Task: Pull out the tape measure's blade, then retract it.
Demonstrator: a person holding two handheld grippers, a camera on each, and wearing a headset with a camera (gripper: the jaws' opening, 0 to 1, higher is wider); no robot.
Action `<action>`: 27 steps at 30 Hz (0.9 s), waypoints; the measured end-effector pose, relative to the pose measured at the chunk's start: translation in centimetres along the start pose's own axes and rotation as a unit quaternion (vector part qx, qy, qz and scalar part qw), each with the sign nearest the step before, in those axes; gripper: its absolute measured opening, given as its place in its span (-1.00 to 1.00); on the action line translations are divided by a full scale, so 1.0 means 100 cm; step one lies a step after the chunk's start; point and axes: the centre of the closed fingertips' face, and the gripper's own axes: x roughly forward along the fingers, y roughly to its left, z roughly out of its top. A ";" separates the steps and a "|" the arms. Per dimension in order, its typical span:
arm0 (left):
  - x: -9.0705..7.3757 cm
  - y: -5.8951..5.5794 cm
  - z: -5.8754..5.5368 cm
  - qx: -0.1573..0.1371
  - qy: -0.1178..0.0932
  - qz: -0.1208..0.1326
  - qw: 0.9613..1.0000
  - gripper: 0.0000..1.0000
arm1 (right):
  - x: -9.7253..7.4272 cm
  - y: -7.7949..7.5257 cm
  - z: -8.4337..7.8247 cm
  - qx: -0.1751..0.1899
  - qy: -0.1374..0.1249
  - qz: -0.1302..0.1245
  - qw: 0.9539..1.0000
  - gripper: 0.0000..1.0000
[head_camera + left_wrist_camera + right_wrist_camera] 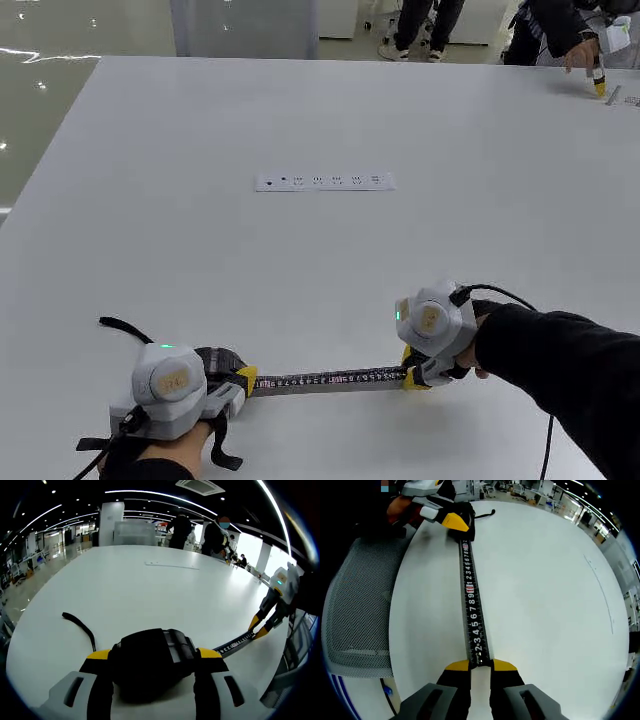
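**Nearest, left claw [154, 654] grips the tape measure [220, 362]**

On the white worktop [330, 260], its jaws are clamped round the black case. From there the blade [470, 595] runs out to this claw's right, flat, numbers up, its long axis straight to the right claw [480, 666], whose jaws pinch the blade's end. A black strap [80, 625] trails left of the case.

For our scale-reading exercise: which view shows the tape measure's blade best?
The right gripper view: the blade runs up the middle, numbers readable. The head view shows it small, numbers illegible; the left gripper view catches a short stretch.
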 end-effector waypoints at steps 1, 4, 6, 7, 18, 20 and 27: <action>0.000 0.000 0.000 0.000 0.000 0.000 1.000 0.22 | 0.000 0.000 0.000 0.000 0.000 0.000 1.000 -0.81; 0.001 0.000 0.000 0.000 0.002 0.000 1.000 0.22 | 0.000 0.000 0.001 -0.002 0.002 0.000 1.000 -0.81; 0.001 0.001 0.000 -0.001 0.002 0.000 1.000 0.22 | 0.000 0.000 0.002 0.000 0.001 -0.001 1.000 -0.81; 0.001 0.001 0.000 -0.001 0.002 0.001 1.000 0.22 | 0.000 0.000 0.002 0.000 0.001 -0.002 1.000 -0.81; 0.001 0.000 0.000 -0.003 0.003 -0.001 1.000 0.22 | 0.001 0.000 0.005 0.007 0.003 -0.001 1.000 -0.81; 0.001 0.000 0.000 -0.003 0.006 -0.002 1.000 0.22 | 0.002 -0.001 0.006 0.006 0.005 0.000 1.000 -0.81; 0.001 0.000 0.000 -0.004 0.006 -0.001 1.000 0.22 | 0.002 0.000 0.008 0.010 0.007 -0.001 1.000 -0.81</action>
